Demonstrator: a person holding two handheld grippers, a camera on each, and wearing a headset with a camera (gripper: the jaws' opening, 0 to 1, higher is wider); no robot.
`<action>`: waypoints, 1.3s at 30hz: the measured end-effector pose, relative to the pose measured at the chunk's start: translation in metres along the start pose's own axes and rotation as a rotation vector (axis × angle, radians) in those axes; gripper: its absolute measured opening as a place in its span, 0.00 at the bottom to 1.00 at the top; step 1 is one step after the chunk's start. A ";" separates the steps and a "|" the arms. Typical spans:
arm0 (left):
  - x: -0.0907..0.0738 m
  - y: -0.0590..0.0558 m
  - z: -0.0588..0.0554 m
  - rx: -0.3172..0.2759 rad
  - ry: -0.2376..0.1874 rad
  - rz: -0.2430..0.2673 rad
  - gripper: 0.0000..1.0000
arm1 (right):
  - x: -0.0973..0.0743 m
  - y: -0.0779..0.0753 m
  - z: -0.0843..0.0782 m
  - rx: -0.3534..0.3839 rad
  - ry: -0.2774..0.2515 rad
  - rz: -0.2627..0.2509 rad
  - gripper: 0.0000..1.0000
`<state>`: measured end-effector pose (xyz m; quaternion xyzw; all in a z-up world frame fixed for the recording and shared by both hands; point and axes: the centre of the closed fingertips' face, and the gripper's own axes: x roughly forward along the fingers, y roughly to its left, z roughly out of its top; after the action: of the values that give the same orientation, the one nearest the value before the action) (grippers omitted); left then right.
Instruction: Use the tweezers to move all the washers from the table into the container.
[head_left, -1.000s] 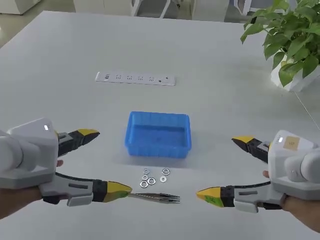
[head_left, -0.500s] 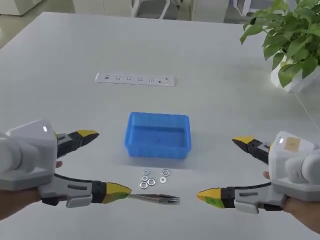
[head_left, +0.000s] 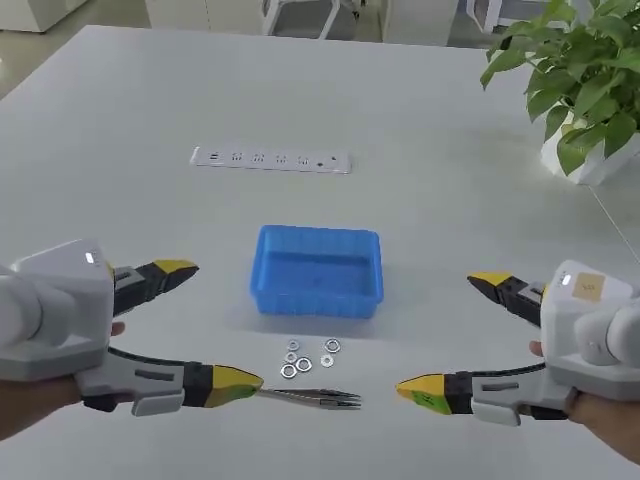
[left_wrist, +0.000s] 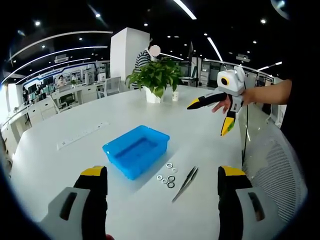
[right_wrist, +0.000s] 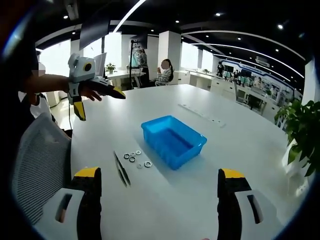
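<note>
Several small metal washers lie loose on the white table just in front of the blue container. Thin metal tweezers lie flat just nearer than the washers. My left gripper is held open at the left, its lower jaw tip close to the tweezers' left end. My right gripper is held open at the right. Neither holds anything.
A white power strip lies beyond the container. A potted green plant stands at the table's far right. A mesh chair back stands near the table edge. People sit in the office behind.
</note>
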<state>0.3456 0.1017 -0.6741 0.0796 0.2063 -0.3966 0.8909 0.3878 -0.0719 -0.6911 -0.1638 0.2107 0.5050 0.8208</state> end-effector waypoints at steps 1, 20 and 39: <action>0.000 0.000 -0.001 0.001 0.003 -0.002 0.97 | 0.000 0.001 0.000 -0.006 0.001 0.005 0.97; 0.009 -0.005 -0.028 0.074 0.122 -0.092 0.80 | 0.020 0.028 -0.011 -0.186 0.098 0.182 0.72; 0.020 -0.007 -0.056 0.120 0.240 -0.169 0.55 | 0.039 0.046 -0.028 -0.313 0.176 0.332 0.44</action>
<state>0.3353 0.1009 -0.7325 0.1620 0.2931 -0.4696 0.8169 0.3576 -0.0357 -0.7378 -0.2954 0.2247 0.6434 0.6696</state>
